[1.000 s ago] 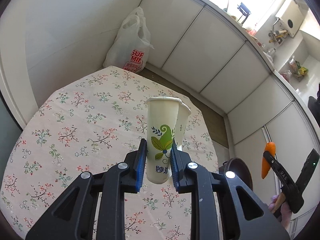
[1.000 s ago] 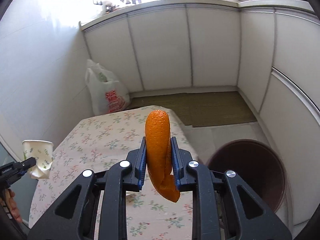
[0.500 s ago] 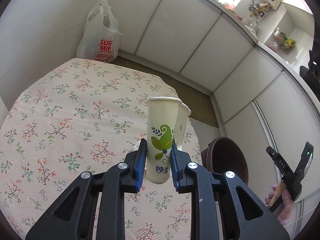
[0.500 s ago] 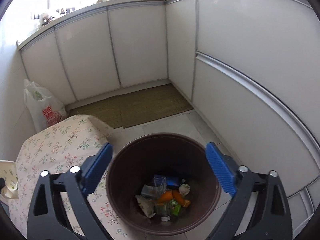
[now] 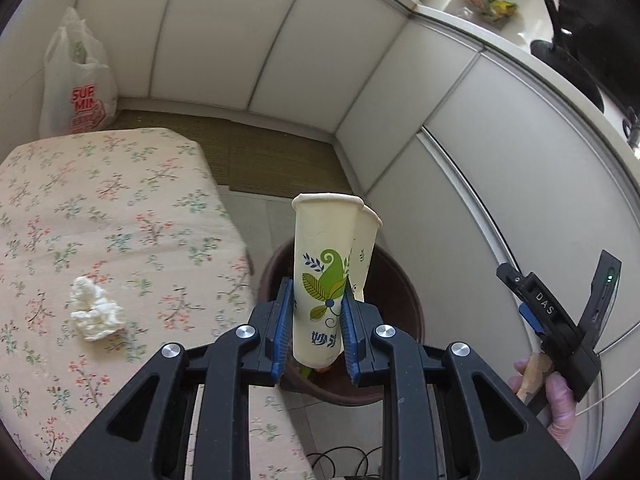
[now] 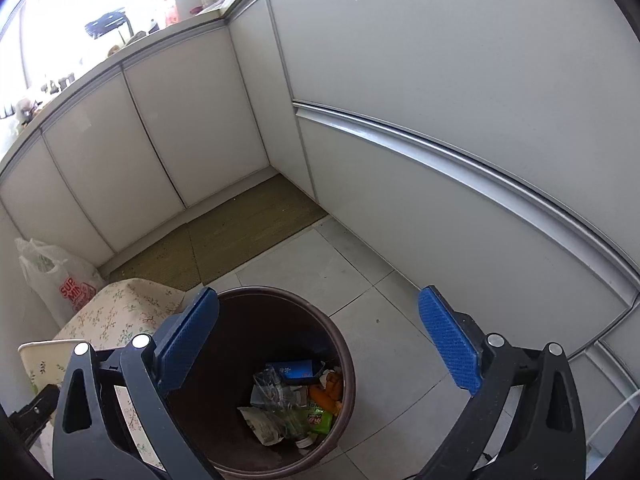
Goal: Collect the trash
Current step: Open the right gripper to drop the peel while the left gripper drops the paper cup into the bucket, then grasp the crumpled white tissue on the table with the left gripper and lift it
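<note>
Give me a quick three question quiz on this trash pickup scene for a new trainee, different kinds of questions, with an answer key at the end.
1. True or false: the left gripper is clamped on paper cups.
2. Multiple choice: what trash lies on the floral tablecloth? A) a banana peel B) a crumpled white tissue C) a soda can
3. Fill in: the right gripper hangs open above the brown ____, and an orange peel lies inside it.

Key
1. True; two nested cups sit between its pads.
2. B
3. Bin; the jaws have just been opening and nothing is between them.
</note>
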### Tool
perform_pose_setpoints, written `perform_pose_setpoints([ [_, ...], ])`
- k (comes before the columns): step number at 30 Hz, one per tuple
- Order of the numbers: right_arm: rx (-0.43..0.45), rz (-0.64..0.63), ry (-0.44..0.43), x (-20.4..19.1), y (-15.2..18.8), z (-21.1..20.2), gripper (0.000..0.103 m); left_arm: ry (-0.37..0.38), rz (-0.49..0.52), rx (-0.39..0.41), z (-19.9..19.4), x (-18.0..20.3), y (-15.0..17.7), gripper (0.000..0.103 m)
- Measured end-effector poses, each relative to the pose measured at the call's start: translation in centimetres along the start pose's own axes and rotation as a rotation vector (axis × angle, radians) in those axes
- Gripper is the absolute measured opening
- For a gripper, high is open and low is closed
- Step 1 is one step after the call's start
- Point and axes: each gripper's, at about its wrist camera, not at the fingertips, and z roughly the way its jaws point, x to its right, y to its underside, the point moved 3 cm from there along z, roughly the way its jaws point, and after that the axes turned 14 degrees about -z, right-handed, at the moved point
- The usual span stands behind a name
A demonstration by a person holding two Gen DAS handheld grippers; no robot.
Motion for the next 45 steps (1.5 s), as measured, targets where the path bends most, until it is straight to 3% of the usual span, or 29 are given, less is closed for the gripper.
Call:
perform_pose_setpoints([
  [5,-0.004,0.061,0.02,2.6,0.0,0.2,0.096,0.009,0.045,-0.048,3.6,4.3,0.6,0.023],
  [10,-0.02,0.123,0.022,4.5,0.2,0.8,0.096,0.02,0.035,-0.124,6.8,5.7,1.0,0.024],
  [13,-0.037,0.134,0.017,4.9,0.5,1.2,0.096,-0.005,0.009,-0.182,9.0,5.5,1.4,0.037],
  [17,-0.057,0.113,-0.005,4.3,0.6,1.6,0.096,-0.048,0.014,-0.199,9.9,5.0,2.7,0.055],
  [22,-0.071,0.094,-0.032,3.6,0.7,1.8,0.096,-0.121,0.008,-0.189,9.8,3.2,3.3,0.066],
  [25,-0.091,0.088,-0.05,3.3,0.5,2.3,0.096,-0.175,-0.016,-0.157,9.1,1.3,2.9,0.073],
  [31,-0.143,0.044,-0.1,1.5,0.9,3.0,0.096,-0.303,-0.096,-0.105,8.0,-4.5,0.8,0.073],
  [38,-0.174,0.0,-0.124,-0.1,1.0,3.5,0.096,-0.465,-0.214,-0.028,5.1,-14.0,-1.8,0.073],
  [45,-0.173,-0.033,-0.139,-1.7,0.9,3.5,0.096,-0.543,-0.384,-0.05,4.6,-22.0,-2.6,0.073],
])
